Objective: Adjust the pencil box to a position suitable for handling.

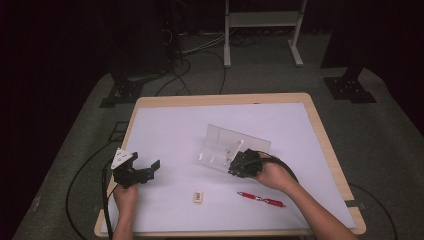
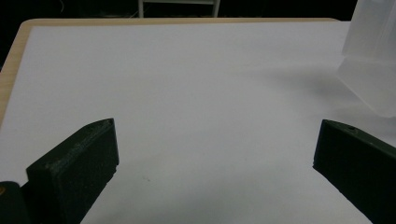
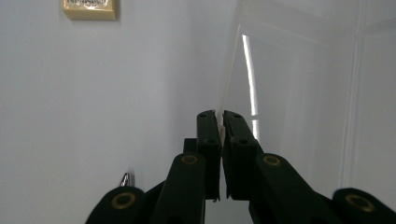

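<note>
A clear plastic case (image 1: pixel 225 142) lies open on the white table top (image 1: pixel 175 130), its lid tilted up. My right gripper (image 1: pixel 239 162) is shut on the case's thin near edge. In the right gripper view the two jaws (image 3: pixel 220 114) pinch that clear wall (image 3: pixel 303 70). My left gripper (image 1: pixel 147 161) rests at the table's left with its jaws wide apart and nothing between them (image 2: pixel 218 128). The case (image 2: pixel 373 60) shows at the right edge of the left gripper view.
A small tan eraser (image 1: pixel 198 197) lies near the front edge, also at the top left of the right gripper view (image 3: pixel 89 9). A red pen (image 1: pixel 260 199) lies under the right forearm. Cables trail off the table's left side.
</note>
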Demonstrator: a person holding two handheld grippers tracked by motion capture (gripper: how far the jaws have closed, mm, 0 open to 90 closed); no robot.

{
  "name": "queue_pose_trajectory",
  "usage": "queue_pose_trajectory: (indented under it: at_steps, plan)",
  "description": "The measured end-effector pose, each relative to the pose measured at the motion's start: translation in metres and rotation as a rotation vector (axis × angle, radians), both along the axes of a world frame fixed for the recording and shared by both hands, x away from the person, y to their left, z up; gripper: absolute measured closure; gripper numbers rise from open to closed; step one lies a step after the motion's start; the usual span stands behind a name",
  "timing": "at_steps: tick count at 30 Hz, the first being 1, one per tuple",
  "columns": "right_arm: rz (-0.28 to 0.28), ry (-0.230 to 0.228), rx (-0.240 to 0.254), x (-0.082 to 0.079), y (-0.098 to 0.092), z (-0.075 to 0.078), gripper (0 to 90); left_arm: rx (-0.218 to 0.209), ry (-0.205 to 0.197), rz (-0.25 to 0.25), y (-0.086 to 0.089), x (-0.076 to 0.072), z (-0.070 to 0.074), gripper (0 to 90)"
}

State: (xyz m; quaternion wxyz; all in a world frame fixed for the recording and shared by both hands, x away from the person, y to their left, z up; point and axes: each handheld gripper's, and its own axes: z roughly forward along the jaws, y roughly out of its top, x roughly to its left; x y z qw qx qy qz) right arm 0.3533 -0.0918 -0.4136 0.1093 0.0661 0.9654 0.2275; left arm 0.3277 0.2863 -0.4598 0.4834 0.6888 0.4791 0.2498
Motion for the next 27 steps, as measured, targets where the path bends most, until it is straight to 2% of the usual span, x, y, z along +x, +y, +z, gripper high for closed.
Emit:
queue_pose_trajectory:
  at_steps: [15,24,27]
  plan:
    - [0.05,0.038,-0.037,0.005,0.024,-0.021,85.4,0.0,0.001,0.0,0.0,0.0,0.0,0.0]
    - [0.043,0.053,-0.032,0.007,0.025,-0.03,84.6,-0.006,-0.001,0.002,0.0,0.0,0.0,0.0]
    - [0.039,0.061,-0.024,0.007,0.024,-0.029,81.0,-0.006,0.0,0.002,0.0,0.0,0.0,0.0]
